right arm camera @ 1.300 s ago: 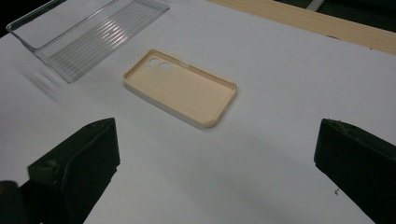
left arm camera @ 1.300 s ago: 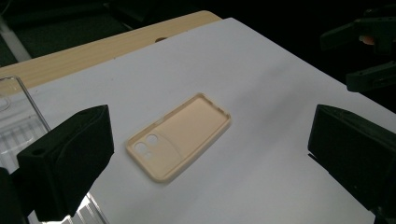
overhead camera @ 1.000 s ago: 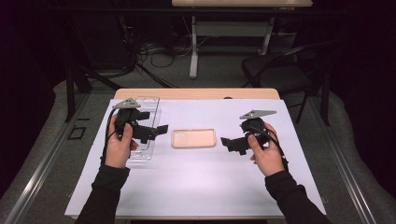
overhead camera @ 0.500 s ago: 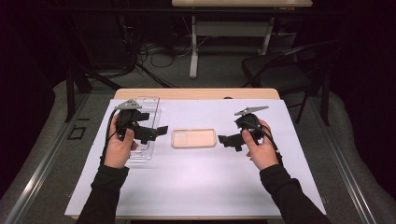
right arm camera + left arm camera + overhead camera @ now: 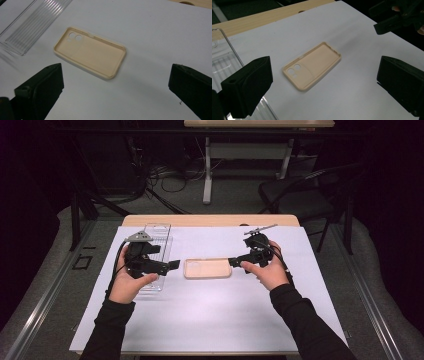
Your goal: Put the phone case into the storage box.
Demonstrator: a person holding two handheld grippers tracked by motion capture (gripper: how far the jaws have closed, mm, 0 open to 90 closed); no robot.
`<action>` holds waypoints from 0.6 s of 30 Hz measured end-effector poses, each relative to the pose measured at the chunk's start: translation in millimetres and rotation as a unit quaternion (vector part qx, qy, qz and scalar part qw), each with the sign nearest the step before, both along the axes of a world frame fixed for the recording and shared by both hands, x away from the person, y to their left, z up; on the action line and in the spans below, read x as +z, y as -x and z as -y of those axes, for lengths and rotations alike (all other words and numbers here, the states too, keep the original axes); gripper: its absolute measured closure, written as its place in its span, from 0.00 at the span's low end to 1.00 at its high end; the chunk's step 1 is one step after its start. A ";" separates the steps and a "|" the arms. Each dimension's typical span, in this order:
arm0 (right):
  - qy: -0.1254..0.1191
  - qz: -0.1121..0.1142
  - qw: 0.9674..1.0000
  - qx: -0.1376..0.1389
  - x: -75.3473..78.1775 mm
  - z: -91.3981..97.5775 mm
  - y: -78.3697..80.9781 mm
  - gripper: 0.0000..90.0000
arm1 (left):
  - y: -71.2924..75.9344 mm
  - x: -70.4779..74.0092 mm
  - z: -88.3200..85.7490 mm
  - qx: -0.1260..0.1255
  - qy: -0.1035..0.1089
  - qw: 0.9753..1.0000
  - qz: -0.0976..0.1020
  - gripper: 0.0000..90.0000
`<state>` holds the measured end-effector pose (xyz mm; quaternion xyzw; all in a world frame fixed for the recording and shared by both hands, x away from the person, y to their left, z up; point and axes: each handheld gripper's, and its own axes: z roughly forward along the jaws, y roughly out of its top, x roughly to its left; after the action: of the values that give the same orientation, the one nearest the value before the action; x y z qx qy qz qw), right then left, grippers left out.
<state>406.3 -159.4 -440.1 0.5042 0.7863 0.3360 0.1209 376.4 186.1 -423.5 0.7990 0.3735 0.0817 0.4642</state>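
A beige phone case [image 5: 207,268] lies hollow side up in the middle of the white sheet [image 5: 215,315], camera cut-outs towards the left. My left gripper [image 5: 172,265] hovers just left of it, jaws open and pointing at the case, with nothing between them. From the other side my right gripper [image 5: 234,261] points at the case's right end, also open and empty. The left gripper view has the case [image 5: 312,66] ahead of the wide-open left gripper [image 5: 323,85]. In the right gripper view the case [image 5: 90,55] lies ahead of the open right gripper [image 5: 115,90].
A clear ribbed plastic tray [image 5: 158,232] lies on the sheet under my left hand, seen as the tray [image 5: 222,62] and the tray [image 5: 35,22] in the gripper views. The wooden table edge [image 5: 210,220] runs along the far side. A dark chair [image 5: 300,195] stands beyond.
My right gripper has moved a little away from the person and leftward, closer to the case's right end. The left gripper has barely shifted. The case has not moved.
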 end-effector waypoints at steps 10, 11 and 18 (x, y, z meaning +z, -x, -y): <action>0.023 -0.015 1.000 0.002 -4.8 -19.3 -13.5 0.01 | 1.5 -0.7 -0.6 0.002 -0.004 1.000 0.007 0.00; 0.026 -0.014 1.000 0.003 -5.3 -20.4 -14.6 0.01 | 1.5 -0.8 -0.8 0.003 -0.003 1.000 0.007 0.00; 0.034 -0.019 0.999 -0.014 -9.2 -26.8 -22.3 0.09 | 1.2 -0.5 -3.4 0.011 0.000 1.000 0.007 0.01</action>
<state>428.6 -132.6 -449.3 0.5167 0.7925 0.2978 0.1279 375.2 189.5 -424.0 0.7946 0.3785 0.0924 0.4656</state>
